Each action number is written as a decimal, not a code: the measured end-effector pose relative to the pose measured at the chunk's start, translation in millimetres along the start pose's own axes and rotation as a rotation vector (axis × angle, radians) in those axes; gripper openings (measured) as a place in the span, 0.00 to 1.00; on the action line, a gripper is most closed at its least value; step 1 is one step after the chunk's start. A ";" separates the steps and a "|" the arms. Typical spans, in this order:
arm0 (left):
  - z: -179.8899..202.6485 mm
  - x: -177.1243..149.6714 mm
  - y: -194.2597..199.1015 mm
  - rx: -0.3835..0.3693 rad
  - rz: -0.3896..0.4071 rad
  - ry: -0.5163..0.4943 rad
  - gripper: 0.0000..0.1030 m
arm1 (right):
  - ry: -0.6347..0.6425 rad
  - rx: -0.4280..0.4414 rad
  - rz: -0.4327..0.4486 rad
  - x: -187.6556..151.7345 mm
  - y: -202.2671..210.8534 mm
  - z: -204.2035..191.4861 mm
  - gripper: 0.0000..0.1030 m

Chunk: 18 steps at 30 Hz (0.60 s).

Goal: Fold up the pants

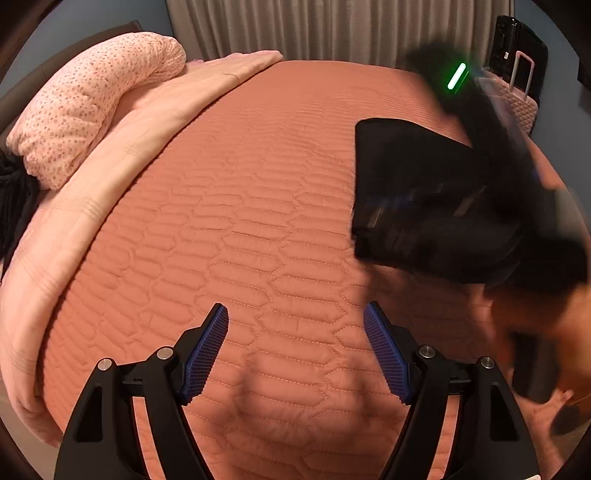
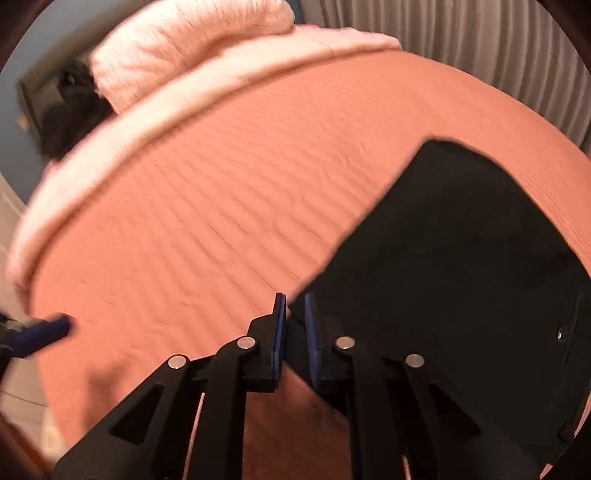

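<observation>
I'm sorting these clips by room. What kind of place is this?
Most likely a bedroom: the black pants lie on a bed with a quilted orange bedspread, a pink pillow sits at its head, and pleated curtains hang behind.

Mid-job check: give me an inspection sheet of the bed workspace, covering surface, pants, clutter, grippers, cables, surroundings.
Surface: quilted orange bedspread, mostly flat, slight ripples.
Job's things: black pants lie in a compact folded block on the right side of the bed; a button shows near their edge.
Clutter: pink pillow and pink blanket along the far-left side; a dark item beyond the pillow, too unclear to name.
Grippers: left gripper open, empty, over bare bedspread; right gripper nearly closed at the pants' corner, grip not clear.
Cables: nothing seen.
Surroundings: curtain behind the bed; pink suitcase at the far right.
</observation>
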<state>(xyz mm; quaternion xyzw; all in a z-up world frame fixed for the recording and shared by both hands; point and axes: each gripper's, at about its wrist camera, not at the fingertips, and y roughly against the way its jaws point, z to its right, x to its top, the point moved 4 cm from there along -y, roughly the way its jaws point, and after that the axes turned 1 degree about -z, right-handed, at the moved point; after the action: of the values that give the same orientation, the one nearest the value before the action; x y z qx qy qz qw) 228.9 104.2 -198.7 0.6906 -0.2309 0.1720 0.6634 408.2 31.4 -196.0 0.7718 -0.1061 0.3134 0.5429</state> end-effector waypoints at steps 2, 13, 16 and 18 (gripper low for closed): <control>-2.7 -0.5 -1.3 -0.003 -0.010 0.019 0.73 | -0.120 -0.026 0.033 22.9 -9.1 30.7 0.12; 12.7 11.8 -12.5 -0.038 -0.032 0.014 0.75 | -0.157 0.038 -0.031 62.7 -12.1 75.5 0.12; 18.3 22.9 -13.2 -0.048 -0.027 0.025 0.76 | -0.249 0.112 -0.271 2.5 -64.2 83.8 0.12; 22.0 32.4 -15.7 -0.066 -0.010 0.025 0.80 | -0.039 0.042 -0.136 -39.2 -39.6 48.8 0.11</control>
<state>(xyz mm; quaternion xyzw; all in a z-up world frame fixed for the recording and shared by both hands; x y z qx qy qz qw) 263.0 79.5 -195.6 0.6672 -0.2250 0.1696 0.6895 415.6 -4.3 -260.5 0.7946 -0.0570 0.2629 0.5444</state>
